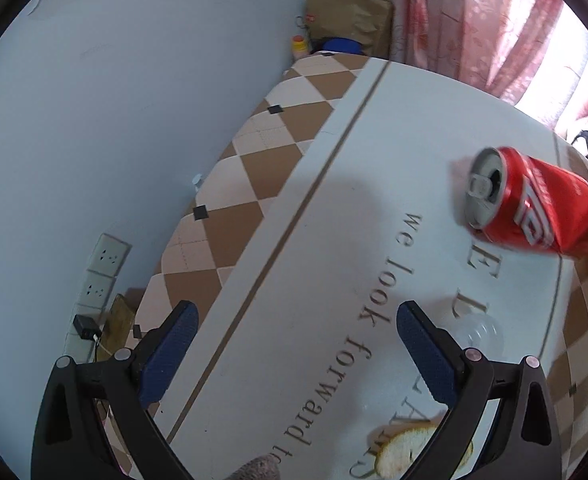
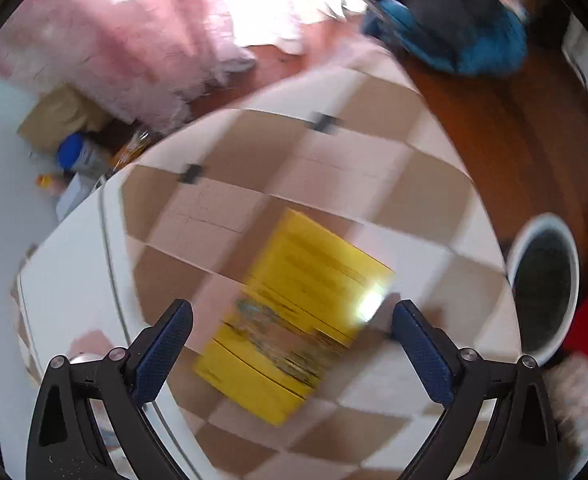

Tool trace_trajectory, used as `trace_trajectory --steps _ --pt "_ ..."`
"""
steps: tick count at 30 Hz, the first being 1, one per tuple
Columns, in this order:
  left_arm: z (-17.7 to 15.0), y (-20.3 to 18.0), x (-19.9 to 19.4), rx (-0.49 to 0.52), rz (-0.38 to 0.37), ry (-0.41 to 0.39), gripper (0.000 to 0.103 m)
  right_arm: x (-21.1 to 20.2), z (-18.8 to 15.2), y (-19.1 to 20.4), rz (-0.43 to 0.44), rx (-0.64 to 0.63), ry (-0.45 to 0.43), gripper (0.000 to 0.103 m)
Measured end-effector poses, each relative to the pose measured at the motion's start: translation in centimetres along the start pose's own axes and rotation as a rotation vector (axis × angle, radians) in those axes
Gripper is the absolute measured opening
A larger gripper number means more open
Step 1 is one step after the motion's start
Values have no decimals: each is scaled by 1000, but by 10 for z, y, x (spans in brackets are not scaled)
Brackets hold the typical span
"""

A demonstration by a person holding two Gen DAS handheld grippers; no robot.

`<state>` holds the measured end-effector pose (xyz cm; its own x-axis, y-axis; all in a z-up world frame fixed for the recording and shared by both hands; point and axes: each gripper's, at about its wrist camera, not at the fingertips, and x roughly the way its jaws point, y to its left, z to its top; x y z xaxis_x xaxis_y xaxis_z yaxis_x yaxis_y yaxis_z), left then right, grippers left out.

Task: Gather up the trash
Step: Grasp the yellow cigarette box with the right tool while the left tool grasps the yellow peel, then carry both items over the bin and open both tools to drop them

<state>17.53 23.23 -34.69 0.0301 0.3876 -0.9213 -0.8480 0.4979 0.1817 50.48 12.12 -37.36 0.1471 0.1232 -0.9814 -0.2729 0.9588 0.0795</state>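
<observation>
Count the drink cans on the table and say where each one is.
1. The red can lies on its side on the white mat, ahead and right of the open left claw. More may be hidden out of frame.

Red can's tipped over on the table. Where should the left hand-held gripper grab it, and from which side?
Grip the can across the middle of its round body, coming down from above with one finger on each long side. It lies on its side, with the opened top toward the gripper's side of the table, so the rim gives little hold. The left hand-held gripper is already open.
</observation>
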Motion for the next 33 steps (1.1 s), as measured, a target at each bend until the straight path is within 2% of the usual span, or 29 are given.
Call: trace_trajectory --steps 1,2,3,4,7,10,14,16,19,20,22,23,24,26,29,33 --pt "-1 -1 -3 10 -17 3 102 1 -2 7 -36 -40 -6 94" --pt "-7 0 -7 23 -44 5 102 0 -5 15 -74 -94 -20 82" --pt "-10 0 -9 32 -62 3 102 -3 -8 19 -70 -133 -44 75" --pt "-16 0 -14 46 -86 2 101 -4 -13 22 -65 -173 -48 73" --pt "-36 -2 -25 89 -152 17 101 -9 -32 17 -48 -253 -33 71" --pt "-58 -5 -29 80 -249 81 101 -24 -68 -9 -14 -307 -39 70" --pt "-71 -19 -18 39 -321 163 100 -52 -143 -47 32 -382 -82 70" --pt "-71 -24 -15 22 -342 176 100 -62 -177 -66 38 -402 -94 70" --pt "-67 -30 -9 3 -334 171 99 -68 -209 -83 55 -358 -107 70" --pt "-66 -31 -7 -3 -328 167 86 -70 -215 -88 60 -339 -116 70" --pt "-64 -32 -3 -15 -323 172 67 -70 -219 -91 59 -323 -120 70" --pt "-64 -32 -2 -24 -346 170 52 -71 -220 -91 60 -316 -121 70" --pt "-63 -32 -3 -30 -360 160 47 -71 -222 -92 64 -312 -121 70" --pt "-62 -35 -12 -4 -341 120 32 -70 -223 -91 68 -313 -114 70" --pt "-61 -39 -19 38 -318 89 19 -72 -224 -85 73 -325 -119 69" --pt "-70 -42 -33 98 -277 37 17 -76 -227 -75 81 -348 -125 69"
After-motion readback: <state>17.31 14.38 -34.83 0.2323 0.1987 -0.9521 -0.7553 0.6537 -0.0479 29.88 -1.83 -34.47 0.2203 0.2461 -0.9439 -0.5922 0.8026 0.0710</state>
